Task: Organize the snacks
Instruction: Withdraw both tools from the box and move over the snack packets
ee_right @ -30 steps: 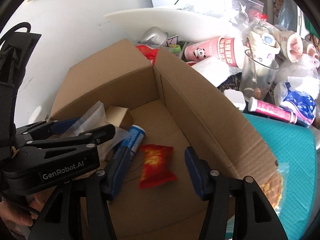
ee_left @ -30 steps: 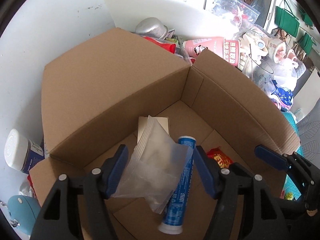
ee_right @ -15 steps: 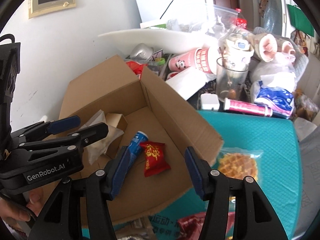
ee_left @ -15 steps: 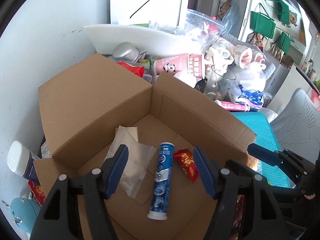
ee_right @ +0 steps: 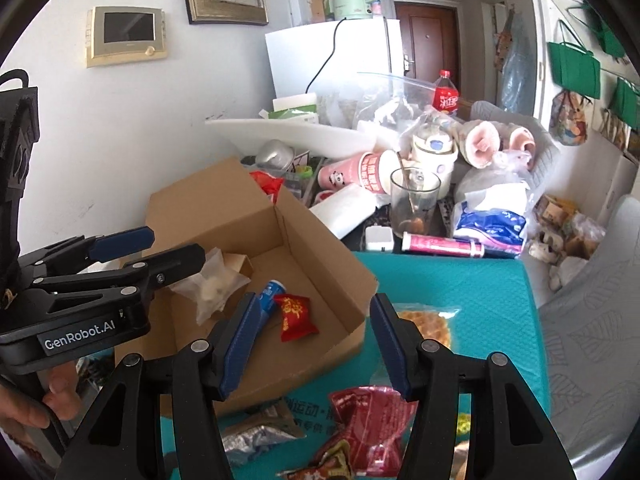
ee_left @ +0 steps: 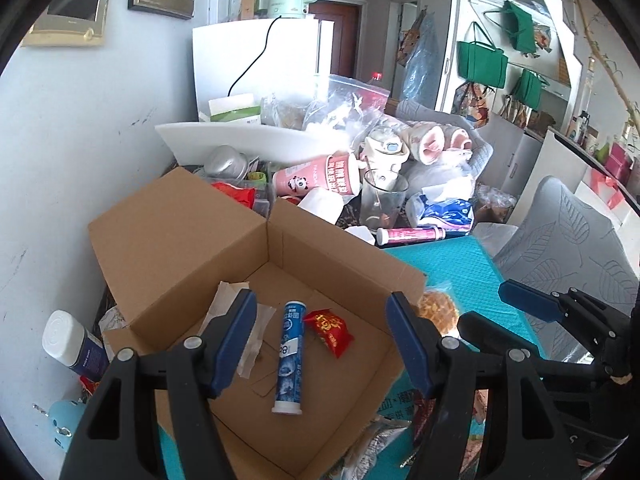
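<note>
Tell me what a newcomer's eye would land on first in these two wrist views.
The open cardboard box in the middle, holding a blue tube, a red snack packet beside it and a clear bag toward its left wall. Behind it, clutter piles against the wall: a pink panda cup on its side and a glass. More snacks lie on the teal mat, including a waffle packet; both grippers' fingers are empty.

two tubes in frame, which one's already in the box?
The blue tube, lying on the cardboard box floor beside the red snack packet. The pink tube lies outside, on the table behind the box near the glass.
</note>
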